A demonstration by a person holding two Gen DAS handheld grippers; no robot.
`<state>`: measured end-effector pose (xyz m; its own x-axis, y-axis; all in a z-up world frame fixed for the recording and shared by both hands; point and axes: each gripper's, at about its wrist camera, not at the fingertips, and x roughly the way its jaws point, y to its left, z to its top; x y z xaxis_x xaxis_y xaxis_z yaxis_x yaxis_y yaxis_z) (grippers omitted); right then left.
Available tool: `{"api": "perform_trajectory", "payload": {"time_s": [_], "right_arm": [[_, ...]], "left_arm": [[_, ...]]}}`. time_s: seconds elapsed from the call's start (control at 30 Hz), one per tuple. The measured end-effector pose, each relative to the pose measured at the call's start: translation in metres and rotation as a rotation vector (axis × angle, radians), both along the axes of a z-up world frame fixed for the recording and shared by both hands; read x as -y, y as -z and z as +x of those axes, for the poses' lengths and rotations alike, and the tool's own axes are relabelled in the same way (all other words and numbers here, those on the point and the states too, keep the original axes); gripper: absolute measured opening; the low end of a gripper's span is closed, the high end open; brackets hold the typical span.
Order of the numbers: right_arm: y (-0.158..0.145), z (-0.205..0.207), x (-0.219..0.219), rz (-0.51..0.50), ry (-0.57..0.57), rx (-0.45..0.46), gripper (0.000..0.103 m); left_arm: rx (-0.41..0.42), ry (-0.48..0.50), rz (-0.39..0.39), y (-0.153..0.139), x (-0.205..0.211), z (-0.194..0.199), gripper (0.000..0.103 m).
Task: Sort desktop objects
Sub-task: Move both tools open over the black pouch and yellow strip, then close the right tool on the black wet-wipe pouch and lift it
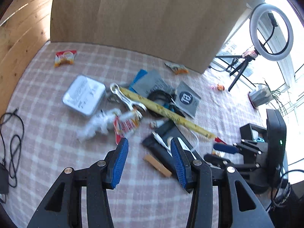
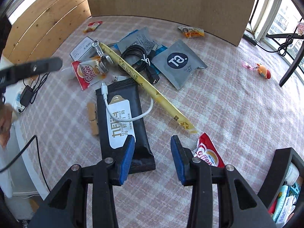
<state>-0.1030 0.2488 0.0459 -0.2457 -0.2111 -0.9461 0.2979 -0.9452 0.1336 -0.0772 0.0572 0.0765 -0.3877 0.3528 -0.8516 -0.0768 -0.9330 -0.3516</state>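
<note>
A pile of small objects lies on the pink checked cloth (image 2: 218, 104). A black wet-wipe pack (image 2: 121, 117) carries a white cable (image 2: 131, 115). A long yellow chopstick sleeve (image 2: 148, 87) crosses the pile. A grey sachet (image 2: 178, 62), a black USB cable (image 2: 136, 58), a metal tin (image 1: 83, 95), a metal opener (image 1: 125, 98) and Coffee-mate sachets (image 2: 89, 72) lie around. My right gripper (image 2: 152, 157) is open and empty over the pack's near end. My left gripper (image 1: 148, 161) is open and empty above a wooden clip (image 1: 157, 165).
A cardboard board (image 2: 171, 3) stands at the back. A black organiser (image 2: 285, 186) with small items sits at the right. A ring light (image 1: 271, 32) and a plant pot (image 1: 260, 95) stand at the right. A charger and cable (image 1: 11, 142) lie left.
</note>
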Motion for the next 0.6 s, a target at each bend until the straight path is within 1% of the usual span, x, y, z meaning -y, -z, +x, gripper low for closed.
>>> {"api": "perform_trajectory", "payload": {"time_s": [0.03,0.17,0.27,0.33,0.43,0.53,0.6], "right_arm": [[-0.001,-0.002,-0.003,-0.002,0.004,0.005,0.036],[0.011,-0.005,0.004,-0.011,-0.006,0.03,0.035],[0.018,-0.012,0.012,-0.006,-0.028,0.045,0.034],[0.018,-0.019,0.017,-0.016,-0.031,0.041,0.033],[0.016,-0.035,0.019,-0.02,-0.008,0.038,0.033],[0.016,-0.048,0.019,-0.01,0.015,0.032,0.033],[0.017,-0.052,0.015,-0.031,0.03,0.05,0.033]], "left_arm": [[0.015,0.014,0.017,0.005,-0.006,0.008,0.043],[0.051,0.046,0.082,0.02,-0.026,0.025,0.043],[0.058,0.068,0.098,0.025,-0.041,0.03,0.043],[0.068,0.078,0.085,0.029,-0.051,0.033,0.035],[0.103,0.096,0.109,0.04,-0.06,0.034,0.035],[0.098,0.102,0.098,0.045,-0.067,0.031,0.035],[0.094,0.095,0.11,0.048,-0.068,0.026,0.035]]}}
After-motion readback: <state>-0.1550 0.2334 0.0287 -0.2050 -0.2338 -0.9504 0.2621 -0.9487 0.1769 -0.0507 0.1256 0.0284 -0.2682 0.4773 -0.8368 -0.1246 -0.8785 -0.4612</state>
